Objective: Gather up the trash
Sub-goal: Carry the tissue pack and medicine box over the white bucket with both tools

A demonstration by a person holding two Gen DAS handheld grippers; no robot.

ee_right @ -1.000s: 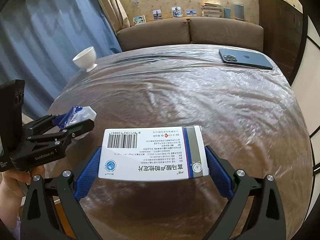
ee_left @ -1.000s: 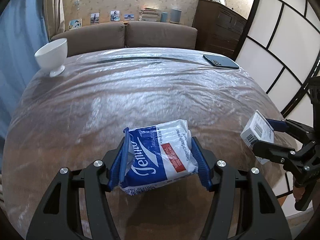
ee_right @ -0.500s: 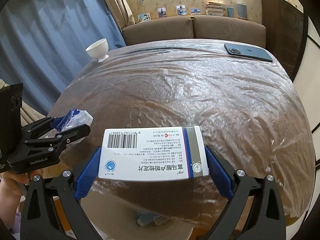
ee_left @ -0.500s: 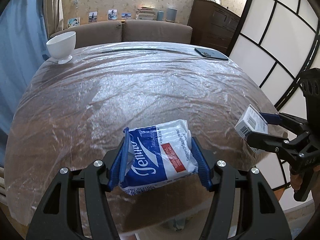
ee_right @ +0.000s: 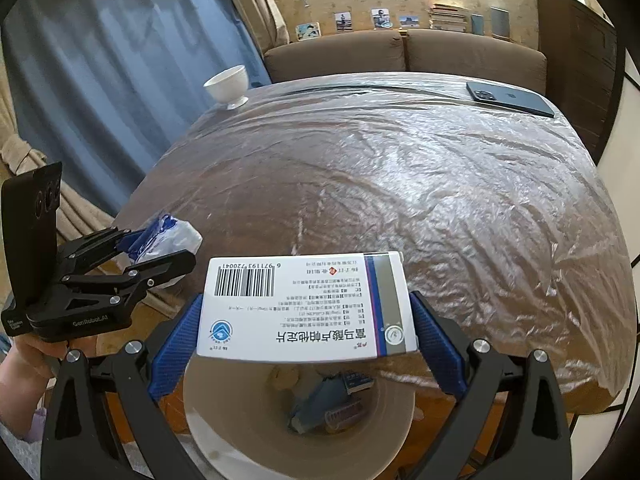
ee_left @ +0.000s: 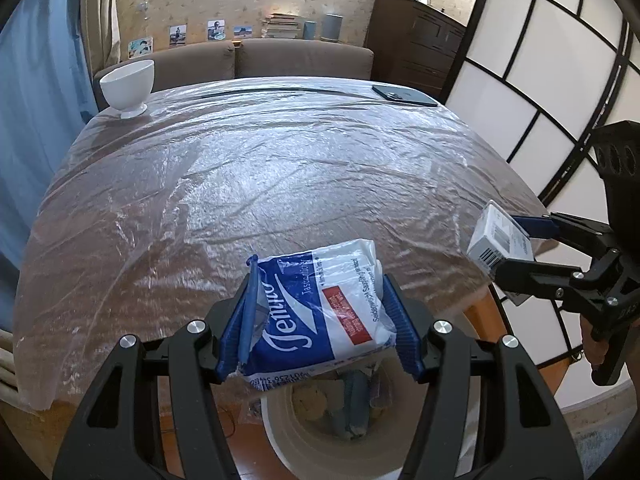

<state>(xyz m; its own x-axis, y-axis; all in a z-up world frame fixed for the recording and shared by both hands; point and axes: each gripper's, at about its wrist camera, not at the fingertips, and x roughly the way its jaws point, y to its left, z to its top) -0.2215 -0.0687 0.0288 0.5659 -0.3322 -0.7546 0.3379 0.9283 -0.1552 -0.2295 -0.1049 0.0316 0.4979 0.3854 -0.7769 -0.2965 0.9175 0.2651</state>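
My left gripper is shut on a blue-and-white tissue packet and holds it past the table's near edge, above a round beige trash bin on the floor. My right gripper is shut on a white medicine box with a barcode, also above the bin. The bin holds several bits of trash. The medicine box shows at the right of the left wrist view, and the tissue packet at the left of the right wrist view.
The table is covered in clear plastic film. A white bowl stands at its far left corner and a dark phone lies at the far right. A brown sofa is behind, a panelled screen to the right.
Both grippers have drawn back from over the table to beyond its near edge with their loads. The trash bin has come into view beneath them.
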